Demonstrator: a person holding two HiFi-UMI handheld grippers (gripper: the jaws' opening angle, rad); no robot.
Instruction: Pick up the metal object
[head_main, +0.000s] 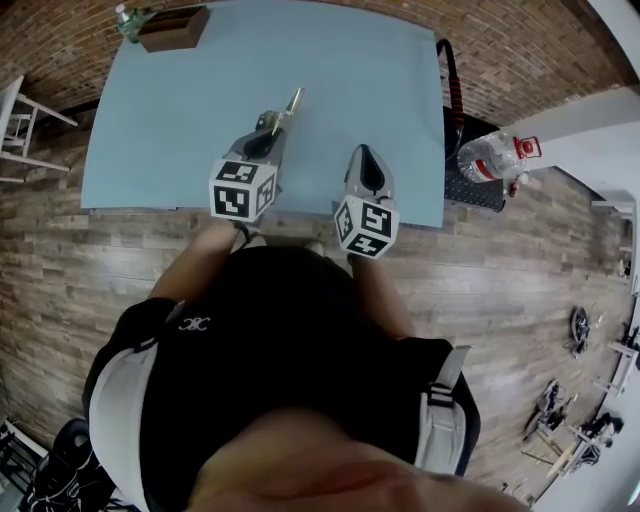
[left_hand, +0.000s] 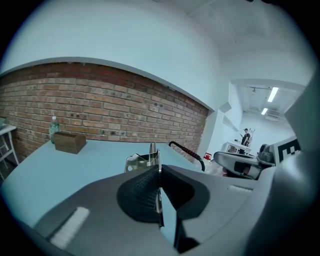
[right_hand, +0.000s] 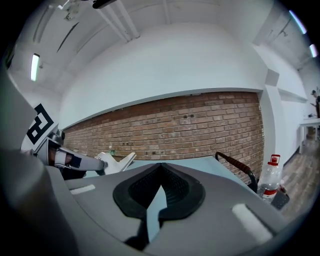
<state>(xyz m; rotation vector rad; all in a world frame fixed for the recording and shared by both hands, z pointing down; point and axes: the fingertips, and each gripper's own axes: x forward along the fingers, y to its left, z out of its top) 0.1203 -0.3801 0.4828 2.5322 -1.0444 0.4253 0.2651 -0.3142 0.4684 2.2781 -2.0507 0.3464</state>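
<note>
The metal object (head_main: 285, 108) is a shiny, angular piece with a pointed tip, and it sticks out ahead of my left gripper (head_main: 266, 135) over the light blue table (head_main: 180, 120). In the left gripper view the left gripper (left_hand: 159, 167) is shut on a thin edge of the metal object (left_hand: 142, 161). My right gripper (head_main: 364, 152) hovers just to the right, near the table's front edge. Its jaws (right_hand: 160, 165) meet at the tips with nothing between them. From the right gripper view the metal object (right_hand: 117, 162) shows at the left, clear of the table.
A brown wooden box (head_main: 175, 28) and a small bottle (head_main: 128, 20) stand at the table's far left corner. Right of the table are a black handled case (head_main: 450, 80) and a red-capped water bottle (head_main: 490, 155). A white chair (head_main: 15, 120) stands at the left.
</note>
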